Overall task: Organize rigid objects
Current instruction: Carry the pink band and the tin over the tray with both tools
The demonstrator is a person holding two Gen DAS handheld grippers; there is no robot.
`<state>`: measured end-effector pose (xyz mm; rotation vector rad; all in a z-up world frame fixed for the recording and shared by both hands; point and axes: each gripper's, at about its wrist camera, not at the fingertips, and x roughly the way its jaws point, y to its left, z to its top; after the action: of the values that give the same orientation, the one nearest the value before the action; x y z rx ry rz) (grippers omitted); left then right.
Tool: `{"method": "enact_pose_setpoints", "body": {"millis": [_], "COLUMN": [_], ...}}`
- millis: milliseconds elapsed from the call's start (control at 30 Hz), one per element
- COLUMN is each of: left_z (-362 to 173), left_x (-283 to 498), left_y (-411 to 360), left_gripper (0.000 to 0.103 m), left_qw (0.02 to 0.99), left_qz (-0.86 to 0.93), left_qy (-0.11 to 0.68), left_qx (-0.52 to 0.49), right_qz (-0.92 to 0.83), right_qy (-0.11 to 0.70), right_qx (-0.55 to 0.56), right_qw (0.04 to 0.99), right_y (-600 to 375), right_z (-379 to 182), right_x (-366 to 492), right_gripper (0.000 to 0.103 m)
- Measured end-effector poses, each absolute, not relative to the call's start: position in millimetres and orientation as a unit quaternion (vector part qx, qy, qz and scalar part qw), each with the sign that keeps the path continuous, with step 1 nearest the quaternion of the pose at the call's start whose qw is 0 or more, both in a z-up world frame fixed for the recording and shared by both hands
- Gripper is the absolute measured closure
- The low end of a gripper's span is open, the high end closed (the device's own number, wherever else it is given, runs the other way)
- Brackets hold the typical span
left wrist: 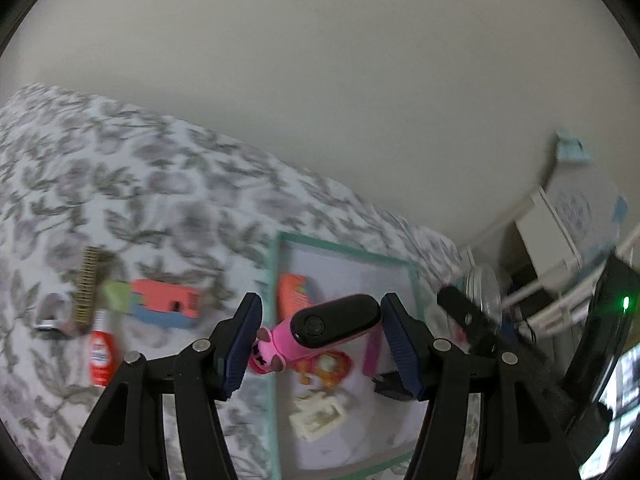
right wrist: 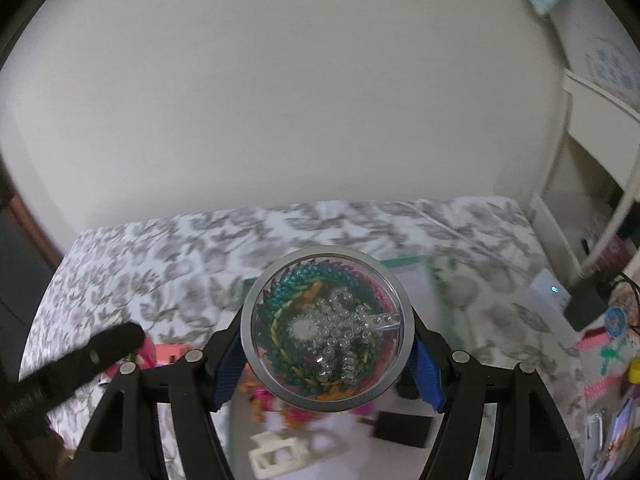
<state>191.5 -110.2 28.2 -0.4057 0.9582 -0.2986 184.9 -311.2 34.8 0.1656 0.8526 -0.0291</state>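
Pink toy: a pink plastic toy with a black oval top (left wrist: 320,330) sits between the blue pads of the left hand-held gripper (left wrist: 320,344), above the near left edge of the tray. I cannot tell if the pads touch it.
Left hand-held gripper: its jaws stand wide apart, with a gap on each side of the pink toy.
Round box: a clear round plastic box with a grey rim, full of green, orange and clear beads (right wrist: 327,330), is held by the right hand-held gripper (right wrist: 327,364).
Right hand-held gripper: its blue pads press on both sides of the round box.
Tray: a flat white tray with a green rim (left wrist: 276,280) lies on the bed with the grey leaf sheet (left wrist: 120,184), near its right edge.
In the tray: an orange comb (left wrist: 294,296), a cream hair clip (left wrist: 318,414) and a small black block (right wrist: 402,426).
On the bed, left of the tray: a coral and blue block (left wrist: 168,306), a red and white tube (left wrist: 102,354) and a tan comb (left wrist: 89,286).
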Motion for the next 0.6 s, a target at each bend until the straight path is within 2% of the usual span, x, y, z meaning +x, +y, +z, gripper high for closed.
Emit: {"method": "enact_pose_setpoints", "body": {"millis": [300, 600], "left_z": [-4.4, -34.4], "left_x": [186.4, 182.7], "left_y": [-172.8, -194.5], "left_gripper": [0.04, 0.04], "left_qw": [0.84, 0.836], "left_qz": [-0.19, -0.186], "left_qy": [0.487, 0.505], "left_qx": [-0.146, -0.102], "right_qz": [-0.061, -0.052], "right_qy": [0.426, 0.485], "right_qx": [0.101, 0.127], "right_qw": [0.897, 0.864], "right_y": [-365.8, -371.3], "right_z": [24.7, -26.0], "right_x": [181.0, 189.5], "right_gripper": [0.03, 0.03]}}
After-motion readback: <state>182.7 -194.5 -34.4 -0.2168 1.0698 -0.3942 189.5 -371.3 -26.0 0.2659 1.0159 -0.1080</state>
